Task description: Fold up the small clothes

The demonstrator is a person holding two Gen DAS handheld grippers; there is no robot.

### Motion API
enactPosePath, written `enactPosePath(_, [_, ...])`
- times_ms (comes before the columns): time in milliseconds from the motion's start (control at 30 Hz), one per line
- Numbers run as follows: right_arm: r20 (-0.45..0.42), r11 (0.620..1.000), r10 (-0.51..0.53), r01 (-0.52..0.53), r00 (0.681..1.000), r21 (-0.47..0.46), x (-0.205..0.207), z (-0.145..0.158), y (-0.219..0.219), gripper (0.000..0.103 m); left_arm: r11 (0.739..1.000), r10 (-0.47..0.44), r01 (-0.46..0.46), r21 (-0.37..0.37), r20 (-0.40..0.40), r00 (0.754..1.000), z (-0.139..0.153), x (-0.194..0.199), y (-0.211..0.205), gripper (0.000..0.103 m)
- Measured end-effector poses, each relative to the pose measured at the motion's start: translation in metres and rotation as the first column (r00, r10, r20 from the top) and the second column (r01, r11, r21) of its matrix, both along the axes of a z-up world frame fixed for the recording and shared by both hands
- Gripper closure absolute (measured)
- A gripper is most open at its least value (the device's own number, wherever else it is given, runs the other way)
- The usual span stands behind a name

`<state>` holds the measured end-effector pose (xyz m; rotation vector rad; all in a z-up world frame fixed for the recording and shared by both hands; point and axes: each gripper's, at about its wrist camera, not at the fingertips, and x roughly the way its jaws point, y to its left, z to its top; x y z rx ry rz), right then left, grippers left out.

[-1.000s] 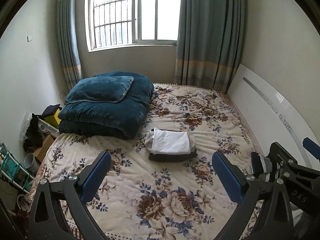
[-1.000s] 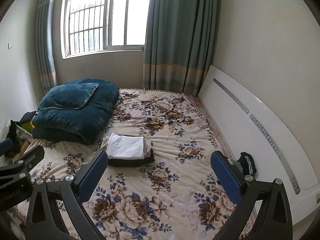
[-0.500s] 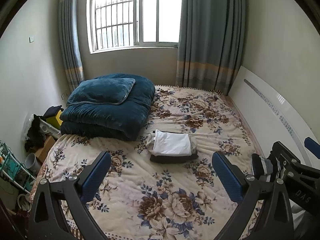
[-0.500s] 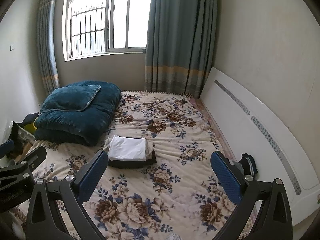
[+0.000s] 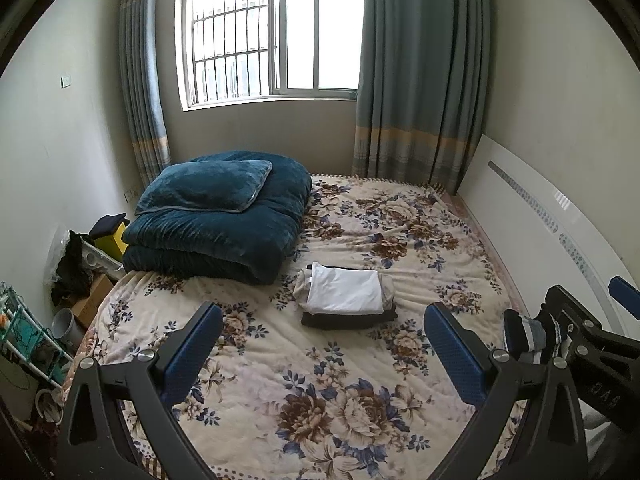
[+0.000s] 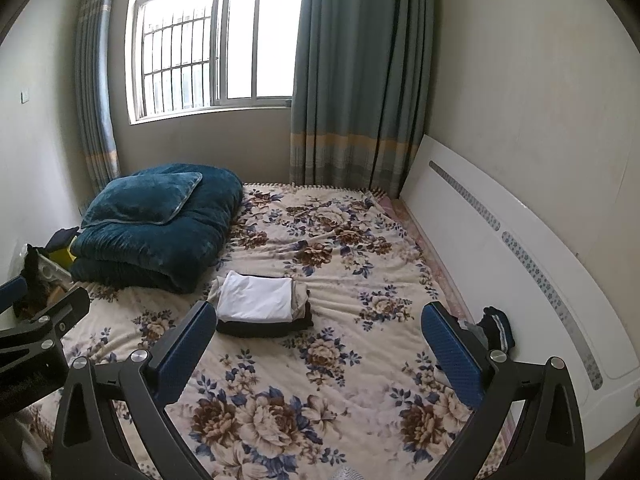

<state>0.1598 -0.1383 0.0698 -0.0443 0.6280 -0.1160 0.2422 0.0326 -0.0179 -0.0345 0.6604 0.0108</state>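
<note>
A small stack of folded clothes [image 5: 347, 296] lies mid-bed, white piece on top, beige under it, black at the bottom; the right wrist view shows the stack of folded clothes [image 6: 260, 304] too. A dark striped garment [image 6: 496, 326] sits by the bed's right edge, seen as the dark striped garment [image 5: 524, 334] behind the other tool. My left gripper [image 5: 324, 354] hovers open above the near part of the floral bedspread [image 5: 320, 392], with nothing between its fingers. My right gripper [image 6: 320, 350] is open too and holds nothing, well short of the stack.
A folded teal quilt with a pillow [image 5: 216, 216] fills the bed's far left corner. A white headboard panel [image 6: 500, 248] leans along the right wall. Boxes, a rack and clutter [image 5: 80, 280] crowd the floor on the left. Window and curtains stand behind.
Both grippers have risen and drawn back a little, so the bed and stack sit lower in view. Their fingers stay just as wide apart. The clothes have not moved.
</note>
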Motion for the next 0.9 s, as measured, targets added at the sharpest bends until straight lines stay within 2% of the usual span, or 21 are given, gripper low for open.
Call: enactPosePath(900, [0.008, 1.0, -0.001, 0.001, 1.0, 0.002, -0.003, 0.002, 0.004, 0.0, 0.999, 0.035, -0.035, 0.014, 0.011, 0.999, 0.003, -0.012, -0.001, 0.0])
